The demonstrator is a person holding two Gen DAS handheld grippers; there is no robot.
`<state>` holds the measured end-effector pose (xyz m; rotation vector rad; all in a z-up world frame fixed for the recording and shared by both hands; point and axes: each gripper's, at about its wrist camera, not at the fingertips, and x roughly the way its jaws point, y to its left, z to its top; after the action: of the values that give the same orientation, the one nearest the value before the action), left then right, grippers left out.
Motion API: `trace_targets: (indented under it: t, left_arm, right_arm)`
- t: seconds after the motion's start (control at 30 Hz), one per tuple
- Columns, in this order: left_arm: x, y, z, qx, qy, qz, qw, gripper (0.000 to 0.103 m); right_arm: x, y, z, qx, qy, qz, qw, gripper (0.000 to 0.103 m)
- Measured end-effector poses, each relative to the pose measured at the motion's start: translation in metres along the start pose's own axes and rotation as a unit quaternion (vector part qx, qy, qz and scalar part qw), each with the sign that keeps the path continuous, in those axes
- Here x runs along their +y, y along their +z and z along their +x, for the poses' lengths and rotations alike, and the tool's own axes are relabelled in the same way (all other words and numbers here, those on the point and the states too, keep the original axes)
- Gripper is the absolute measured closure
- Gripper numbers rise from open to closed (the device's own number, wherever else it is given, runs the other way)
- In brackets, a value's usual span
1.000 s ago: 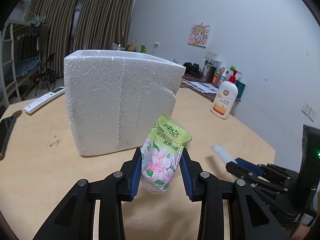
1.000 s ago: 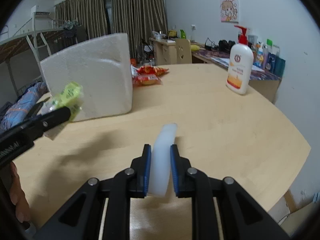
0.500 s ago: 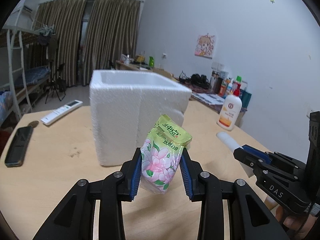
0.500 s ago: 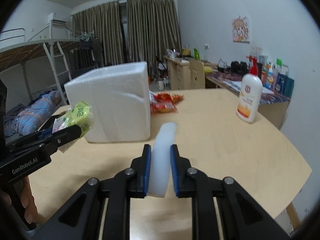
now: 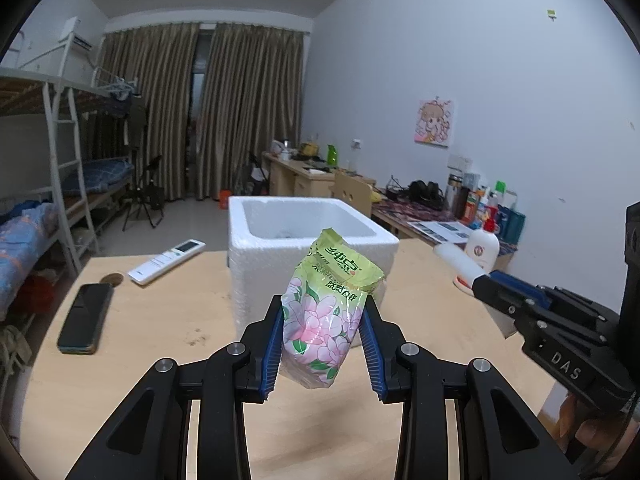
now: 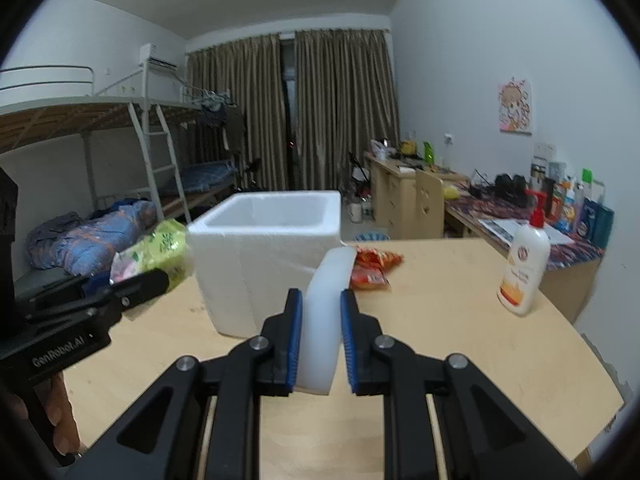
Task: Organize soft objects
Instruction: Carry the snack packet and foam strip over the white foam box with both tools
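Left wrist view puts the floral tissue pack [image 5: 326, 316] right in front of us, pinched upright between the blue pads of our left gripper [image 5: 322, 350] and held in the air just short of the foam box [image 5: 308, 248]. Our right gripper [image 6: 320, 346] is clamped on a soft white block [image 6: 326, 312], which stands on edge between the pads, also off the table and just before the box.

We judge the task to be partway through at most. Both soft things are lifted and aimed toward the open box, but neither is inside it. What the box already holds we cannot tell; only a dark speck shows on its floor in the left view. A red snack packet [image 6: 372, 268] lies on the table right of the box, seen from the right wrist, and may be left to sort. What remains, as we read it, is to carry each item over the rim and let go.

Around the box, the pale wooden table [image 5: 168, 320] carries a dark phone [image 5: 85, 318], a white remote [image 5: 167, 261] and a white pump bottle [image 6: 522, 276] near its far right edge. Beyond it we see bunk beds [image 5: 48, 184] on the left, brown curtains [image 5: 204, 112] at the back and a cluttered desk [image 6: 520, 216] along the right wall.
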<state>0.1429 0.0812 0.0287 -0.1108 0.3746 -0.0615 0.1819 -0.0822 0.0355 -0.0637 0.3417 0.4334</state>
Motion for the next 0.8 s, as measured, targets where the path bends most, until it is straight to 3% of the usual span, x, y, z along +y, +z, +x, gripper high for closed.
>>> trace_targets:
  t: [0.37, 0.8]
  left_arm:
    - [-0.001, 0.014, -0.018, -0.028, 0.046, -0.008, 0.9985, 0.065]
    - [-0.001, 0.020, -0.026, -0.039, 0.072, -0.012, 0.9966, 0.065]
  right_arm:
    - [0.001, 0.022, -0.002, -0.039, 0.055, -0.011, 0.998, 0.080]
    - [-0.001, 0.027, -0.002, -0.049, 0.087, -0.013, 0.995, 0.080]
